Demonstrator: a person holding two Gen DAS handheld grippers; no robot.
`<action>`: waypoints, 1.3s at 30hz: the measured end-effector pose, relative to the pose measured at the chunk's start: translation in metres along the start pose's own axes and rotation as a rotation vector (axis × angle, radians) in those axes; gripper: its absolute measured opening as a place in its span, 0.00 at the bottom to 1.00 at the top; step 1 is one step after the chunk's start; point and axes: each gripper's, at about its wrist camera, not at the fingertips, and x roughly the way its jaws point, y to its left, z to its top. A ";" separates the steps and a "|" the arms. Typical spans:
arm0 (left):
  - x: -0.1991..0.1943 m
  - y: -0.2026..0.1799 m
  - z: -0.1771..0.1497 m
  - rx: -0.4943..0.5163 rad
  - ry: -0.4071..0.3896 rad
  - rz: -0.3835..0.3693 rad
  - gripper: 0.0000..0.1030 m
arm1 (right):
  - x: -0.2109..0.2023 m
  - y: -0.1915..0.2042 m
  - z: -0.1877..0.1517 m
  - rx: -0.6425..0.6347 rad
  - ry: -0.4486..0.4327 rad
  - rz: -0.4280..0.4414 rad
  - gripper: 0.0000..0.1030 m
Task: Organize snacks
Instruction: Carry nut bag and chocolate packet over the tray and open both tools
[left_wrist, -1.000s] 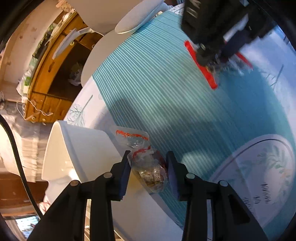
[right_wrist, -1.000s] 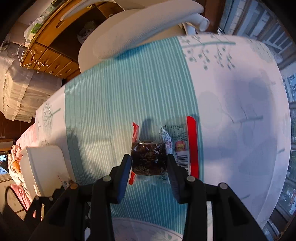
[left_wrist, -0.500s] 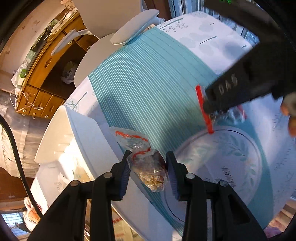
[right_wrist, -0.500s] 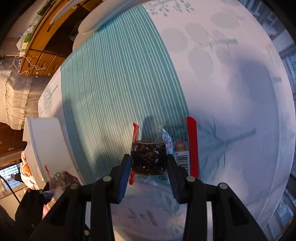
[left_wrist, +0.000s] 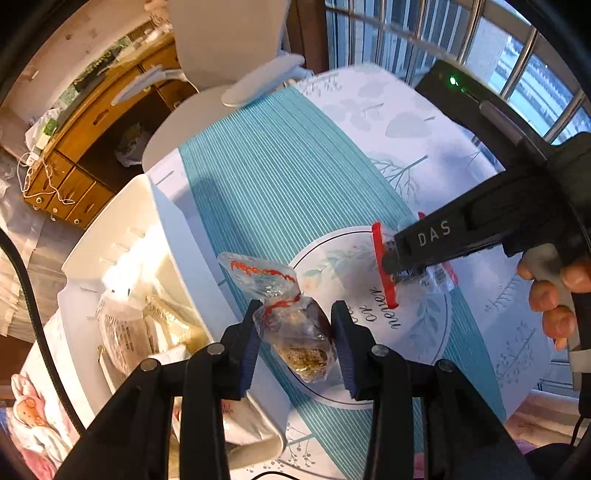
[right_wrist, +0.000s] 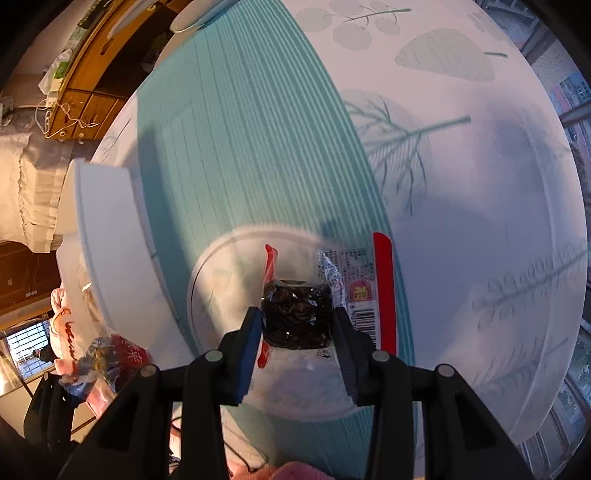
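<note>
My left gripper (left_wrist: 295, 328) is shut on a clear snack bag with red print and brown pieces (left_wrist: 291, 321), held above the table beside the white bin (left_wrist: 184, 236). The bin holds several snack packets (left_wrist: 125, 332). My right gripper (right_wrist: 297, 321) is shut on a clear red-edged packet of dark snack (right_wrist: 295, 314), held over the round white medallion of the tablecloth (right_wrist: 229, 266). In the left wrist view the right gripper (left_wrist: 391, 266) shows at the right with that red-edged packet (left_wrist: 384, 273). The left-held bag shows in the right wrist view (right_wrist: 99, 362) at lower left.
The table has a teal striped and white leaf-print cloth (left_wrist: 280, 177). A white chair (left_wrist: 229, 66) stands at the far edge, a wooden cabinet (left_wrist: 74, 155) beyond it. A barred window (left_wrist: 480, 44) is at the right. The bin (right_wrist: 107, 236) lies left of the right gripper.
Both grippers have risen and drawn back toward the near side with their packets held. The left view now looks down into the bin; the right gripper has come over the medallion.
</note>
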 end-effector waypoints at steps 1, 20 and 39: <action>-0.006 0.002 -0.006 -0.011 -0.021 -0.009 0.35 | -0.003 0.000 -0.004 -0.002 -0.002 0.003 0.38; -0.079 0.072 -0.100 -0.208 -0.271 -0.163 0.35 | -0.038 0.062 -0.084 -0.090 -0.088 0.036 0.38; -0.085 0.178 -0.150 -0.301 -0.352 -0.206 0.35 | -0.012 0.177 -0.134 -0.214 -0.137 0.054 0.38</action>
